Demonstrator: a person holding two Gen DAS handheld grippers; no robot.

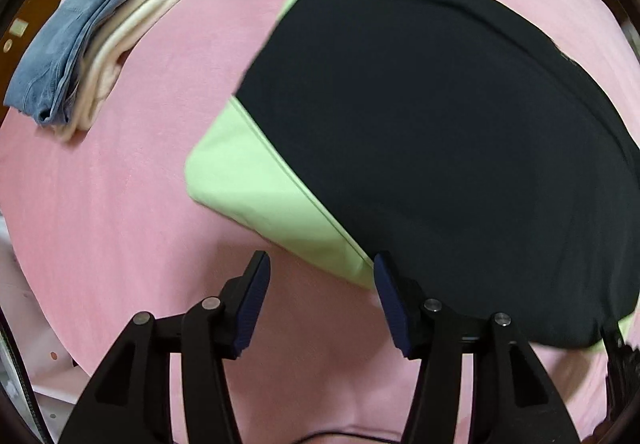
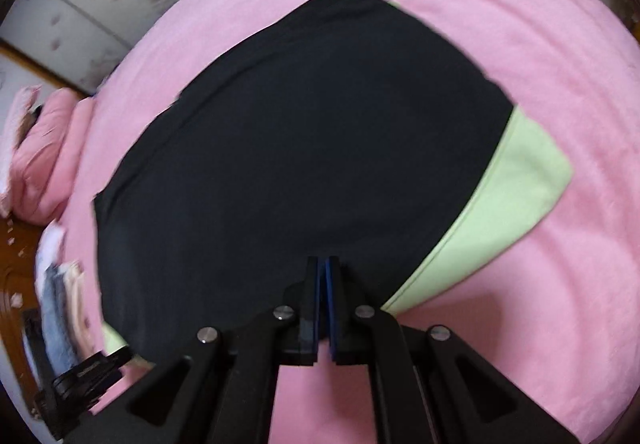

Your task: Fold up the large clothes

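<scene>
A folded black garment [image 1: 440, 132] lies on top of a folded light green garment [image 1: 256, 188] on the pink bed [image 1: 120, 224]. My left gripper [image 1: 320, 264] is open and empty, just in front of the near corner of the stack. In the right wrist view the black garment [image 2: 300, 148] covers most of the green garment [image 2: 512, 184]. My right gripper [image 2: 324, 264] is shut at the near edge of the black garment; whether cloth is between the pads is hidden.
A stack of folded clothes, blue denim [image 1: 68, 52] beside cream cloth [image 1: 124, 44], lies at the bed's far left. Pink pillows [image 2: 44, 156] lie at the left in the right wrist view. The left gripper [image 2: 88, 372] shows at lower left there.
</scene>
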